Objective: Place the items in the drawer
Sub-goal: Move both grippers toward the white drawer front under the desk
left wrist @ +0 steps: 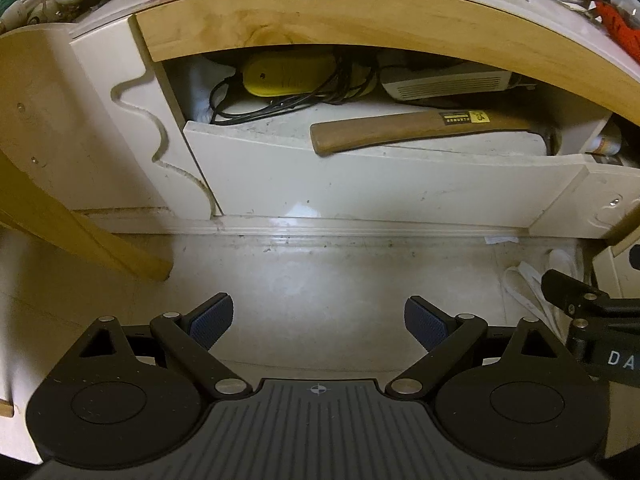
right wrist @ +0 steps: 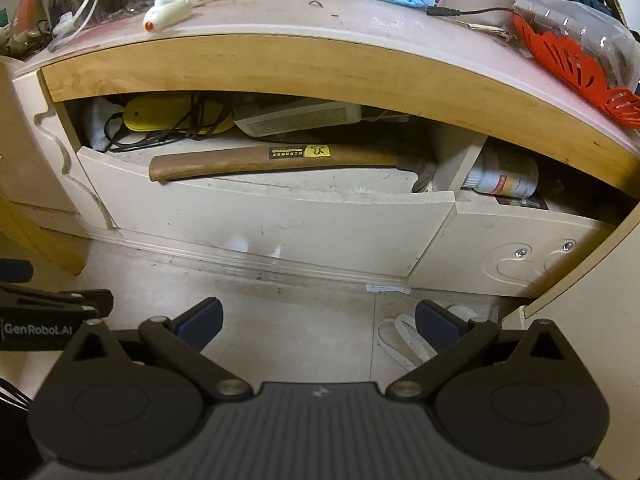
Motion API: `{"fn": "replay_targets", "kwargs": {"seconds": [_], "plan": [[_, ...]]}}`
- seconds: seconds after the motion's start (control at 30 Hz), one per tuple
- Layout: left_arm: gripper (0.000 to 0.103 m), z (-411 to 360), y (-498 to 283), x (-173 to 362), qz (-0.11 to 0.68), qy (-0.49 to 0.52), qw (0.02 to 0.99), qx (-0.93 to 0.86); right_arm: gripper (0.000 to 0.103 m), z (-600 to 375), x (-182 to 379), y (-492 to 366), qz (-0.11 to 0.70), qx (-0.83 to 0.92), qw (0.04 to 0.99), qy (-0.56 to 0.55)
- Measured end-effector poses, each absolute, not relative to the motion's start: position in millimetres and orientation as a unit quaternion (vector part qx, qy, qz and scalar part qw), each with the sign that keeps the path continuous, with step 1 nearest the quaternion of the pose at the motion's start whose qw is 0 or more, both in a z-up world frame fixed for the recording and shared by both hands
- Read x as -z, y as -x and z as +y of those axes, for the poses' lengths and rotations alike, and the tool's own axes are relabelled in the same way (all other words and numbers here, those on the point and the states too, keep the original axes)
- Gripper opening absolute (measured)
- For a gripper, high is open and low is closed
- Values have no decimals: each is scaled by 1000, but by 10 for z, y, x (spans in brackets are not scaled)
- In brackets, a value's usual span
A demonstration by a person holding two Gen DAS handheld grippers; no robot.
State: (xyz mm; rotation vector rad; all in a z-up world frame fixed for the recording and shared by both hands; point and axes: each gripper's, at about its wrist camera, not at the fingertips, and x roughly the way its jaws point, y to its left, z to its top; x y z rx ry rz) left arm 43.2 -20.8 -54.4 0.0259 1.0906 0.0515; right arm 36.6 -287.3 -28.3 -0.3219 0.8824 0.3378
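- The left gripper hangs over pale floor tiles, its jaws spread wide with nothing between the blue pads.
- The right gripper is likewise spread wide and empty, also above the floor.
- The drawer lies at twelve o'clock from both claws, well apart from them, pulled part-way out from under the wooden desk edge.
- The hammer lies inside the drawer, its brown wooden handle along the front wall, at about one o'clock from the left claw and twelve o'clock from the right.
- Its handle carries a black-and-yellow label; the dark head sits at the drawer's right end.
- The drawer is cream-coloured, scuffed and dusty on its front panel.
- Behind the hammer, at eleven o'clock, sits a yellow device tangled in black cable; at one o'clock rests a white vented box.
- Right of the drawer, a neighbouring compartment holds a white bottle on its side.
- The desktop above is crowded: a red perforated scoop, a small white toy, jars and packets.
- A white strap lies on the floor at two o'clock from the right claw.
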Motion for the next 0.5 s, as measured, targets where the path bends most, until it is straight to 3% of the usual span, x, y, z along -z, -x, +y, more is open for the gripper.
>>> {"fn": "replay_targets", "kwargs": {"seconds": [0.5], "plan": [[95, -210, -654, 704, 526, -9, 850, -39, 103, -2851, 406, -538, 437, -155, 874, 148]]}}
